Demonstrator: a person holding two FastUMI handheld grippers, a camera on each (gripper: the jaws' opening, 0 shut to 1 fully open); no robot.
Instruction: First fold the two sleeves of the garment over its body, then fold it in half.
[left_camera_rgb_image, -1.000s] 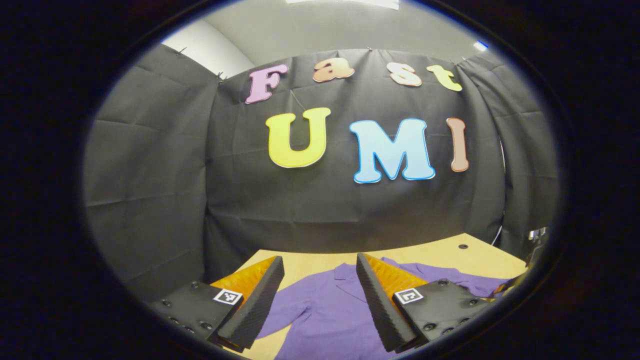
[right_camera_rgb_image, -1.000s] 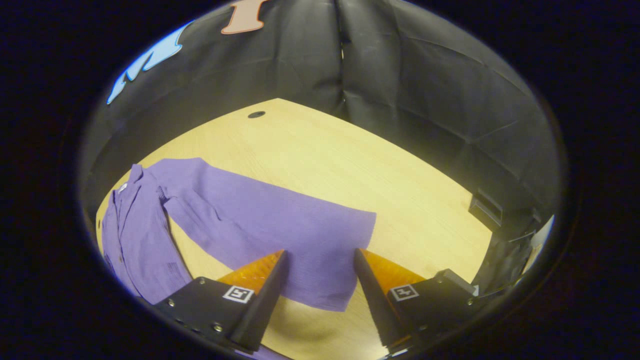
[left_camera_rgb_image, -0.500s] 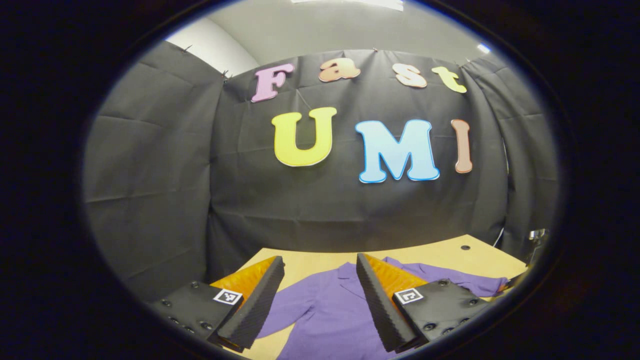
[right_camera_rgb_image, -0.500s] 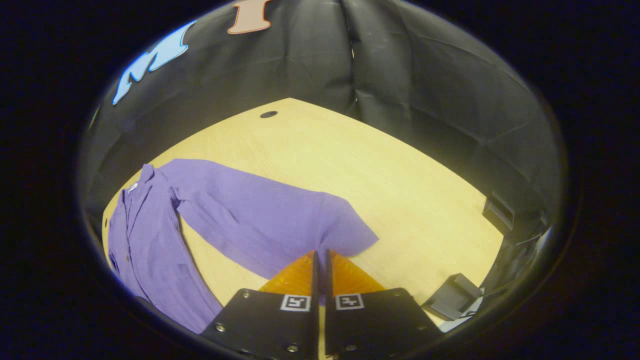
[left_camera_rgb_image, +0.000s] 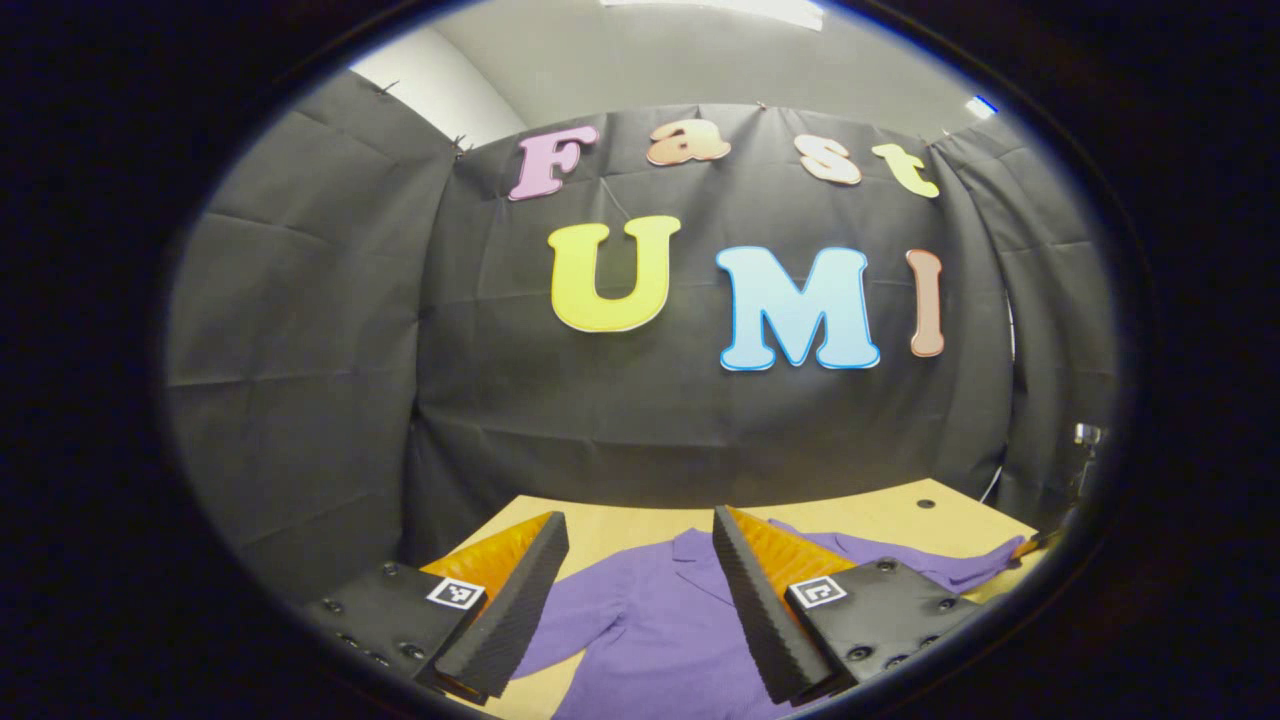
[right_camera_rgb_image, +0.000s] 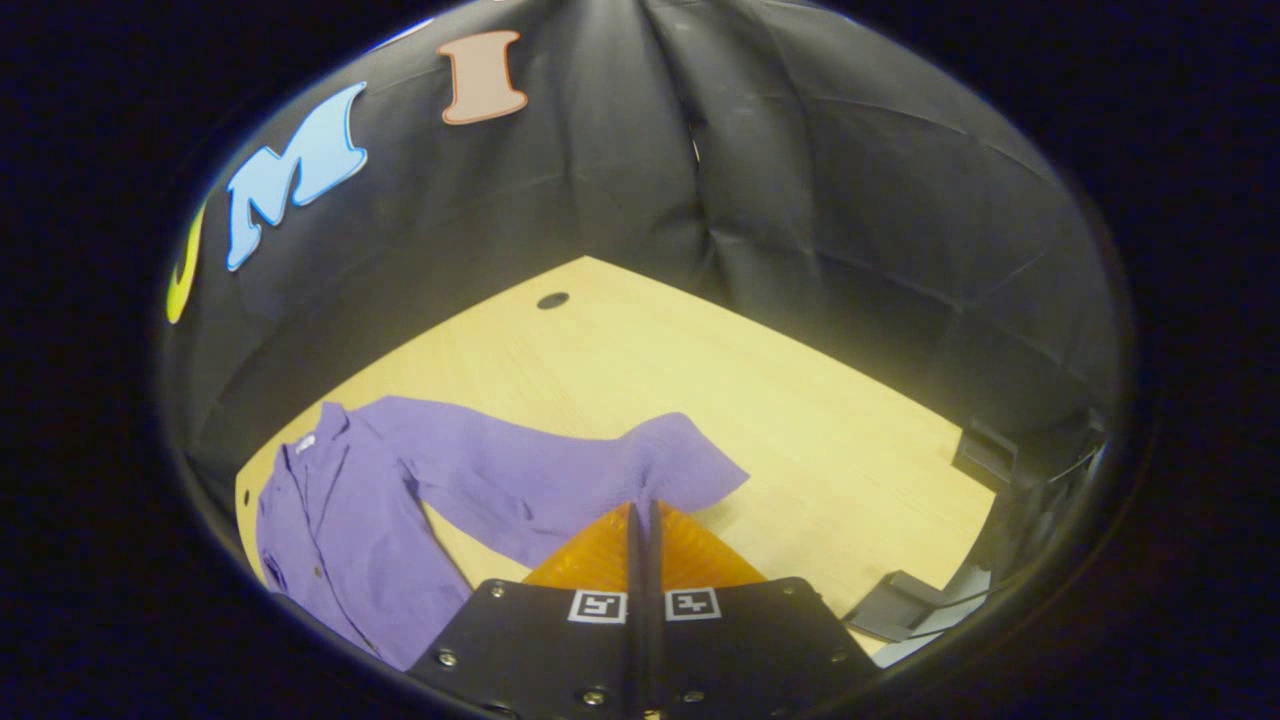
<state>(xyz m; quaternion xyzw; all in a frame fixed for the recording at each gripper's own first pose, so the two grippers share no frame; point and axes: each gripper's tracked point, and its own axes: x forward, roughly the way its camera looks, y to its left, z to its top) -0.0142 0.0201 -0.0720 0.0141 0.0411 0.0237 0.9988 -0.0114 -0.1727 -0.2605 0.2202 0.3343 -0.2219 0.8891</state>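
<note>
The purple garment (right_camera_rgb_image: 340, 520) lies flat on the bench (right_camera_rgb_image: 800, 430), ahead and to the left of the right hand-held gripper (right_camera_rgb_image: 641, 520), collar toward the far edge. Its sleeve (right_camera_rgb_image: 560, 480) stretches from the shoulder to that gripper, whose fingers are pressed together on the cuff. A second ago they stood apart over a flat sleeve; now the cuff end is lifted and bunched. The left hand-held gripper (left_camera_rgb_image: 640, 550) stays spread above the garment's body (left_camera_rgb_image: 650, 640).

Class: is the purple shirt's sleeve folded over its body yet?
Not yet. The sleeve stretches sideways across the table, its end pinched by the right gripper.
</note>
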